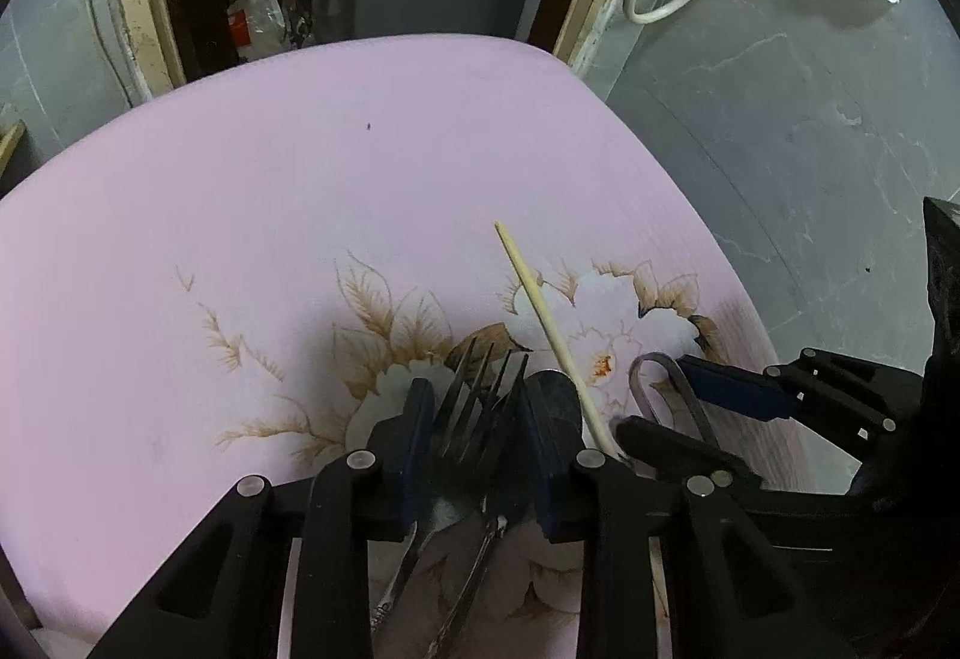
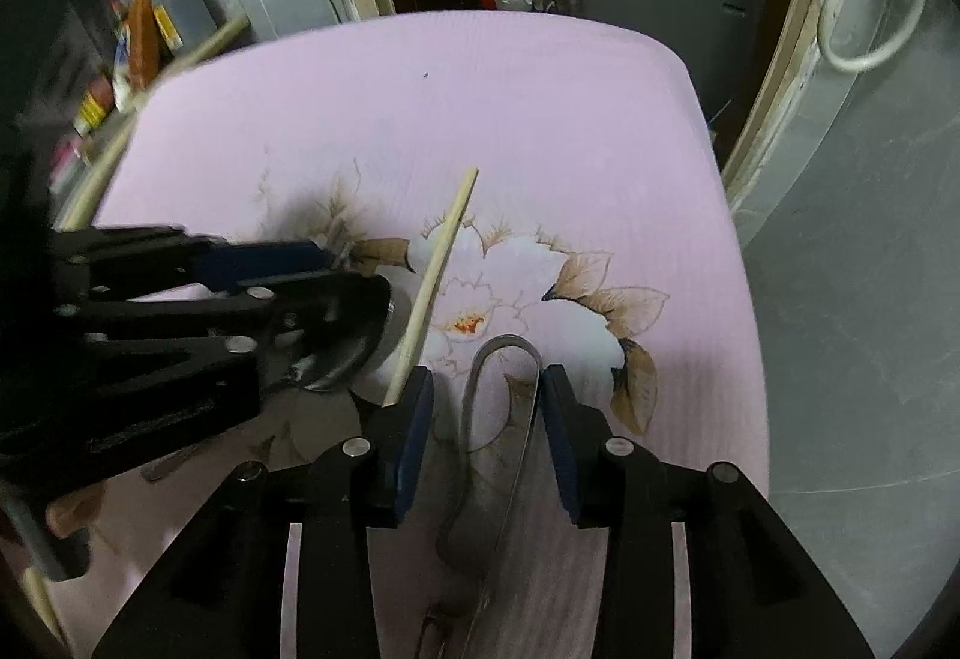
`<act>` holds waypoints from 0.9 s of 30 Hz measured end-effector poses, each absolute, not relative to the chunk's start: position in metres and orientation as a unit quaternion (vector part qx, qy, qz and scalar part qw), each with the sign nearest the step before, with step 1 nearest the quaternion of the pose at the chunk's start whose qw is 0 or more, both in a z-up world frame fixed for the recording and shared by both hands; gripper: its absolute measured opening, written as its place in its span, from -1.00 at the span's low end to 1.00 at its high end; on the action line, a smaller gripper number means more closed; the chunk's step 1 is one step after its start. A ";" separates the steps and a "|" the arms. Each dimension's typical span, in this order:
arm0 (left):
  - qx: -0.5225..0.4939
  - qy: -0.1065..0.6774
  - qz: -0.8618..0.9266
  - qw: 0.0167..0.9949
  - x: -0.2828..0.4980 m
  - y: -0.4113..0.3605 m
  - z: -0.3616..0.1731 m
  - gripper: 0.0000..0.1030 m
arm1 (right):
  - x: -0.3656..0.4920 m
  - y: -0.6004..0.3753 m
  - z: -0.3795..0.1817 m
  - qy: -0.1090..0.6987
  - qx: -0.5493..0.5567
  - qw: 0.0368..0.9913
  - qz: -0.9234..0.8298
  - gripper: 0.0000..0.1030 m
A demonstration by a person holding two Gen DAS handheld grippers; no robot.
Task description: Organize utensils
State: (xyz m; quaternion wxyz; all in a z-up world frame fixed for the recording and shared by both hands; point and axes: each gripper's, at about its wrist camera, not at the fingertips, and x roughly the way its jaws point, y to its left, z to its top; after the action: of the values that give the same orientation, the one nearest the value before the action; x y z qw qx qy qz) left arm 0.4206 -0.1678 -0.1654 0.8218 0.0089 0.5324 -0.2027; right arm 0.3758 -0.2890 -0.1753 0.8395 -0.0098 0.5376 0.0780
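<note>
No legible text anywhere — the distant bottles' (image 2: 144,29) labels are blurred.

both grippers same build tbh: left gripper (image 1: 477,449) & right gripper (image 2: 487,437) are matte black plastic w/ triangular cutouts in the linkage arms, round silver pivot screws at the joints, and dark blue pads (image 2: 414,443) on the inner finger faces. no cables or markings visible.
</note>
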 end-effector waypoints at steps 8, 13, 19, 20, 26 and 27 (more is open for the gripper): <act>-0.012 0.504 -0.207 0.839 0.401 -0.153 -0.147 -0.92 | 0.363 -0.307 -0.161 0.508 0.066 0.855 0.088 -0.56; -0.018 0.513 -0.211 0.832 0.400 -0.148 -0.153 -0.92 | 0.353 -0.313 -0.159 0.499 0.098 0.856 0.092 -0.56; -0.011 0.511 -0.215 0.832 0.399 -0.150 -0.154 -0.88 | 0.350 -0.312 -0.164 0.495 0.116 0.856 0.092 -0.56; -0.008 0.511 -0.213 0.832 0.400 -0.151 -0.155 -0.87 | 0.349 -0.313 -0.165 0.494 0.117 0.856 0.092 -0.56; 0.005 0.530 -0.210 0.822 0.410 -0.156 -0.165 -0.85 | 0.348 -0.318 -0.171 0.496 0.120 0.855 0.096 -0.56; 0.006 0.533 -0.210 0.819 0.412 -0.157 -0.166 -0.85 | 0.349 -0.318 -0.172 0.498 0.121 0.853 0.097 -0.56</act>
State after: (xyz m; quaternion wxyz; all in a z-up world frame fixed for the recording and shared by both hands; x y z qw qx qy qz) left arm 0.4120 -0.1575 -0.1659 0.8195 0.0056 0.5333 -0.2098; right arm 0.3495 -0.3179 -0.1723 0.8532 0.1209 0.4981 0.0972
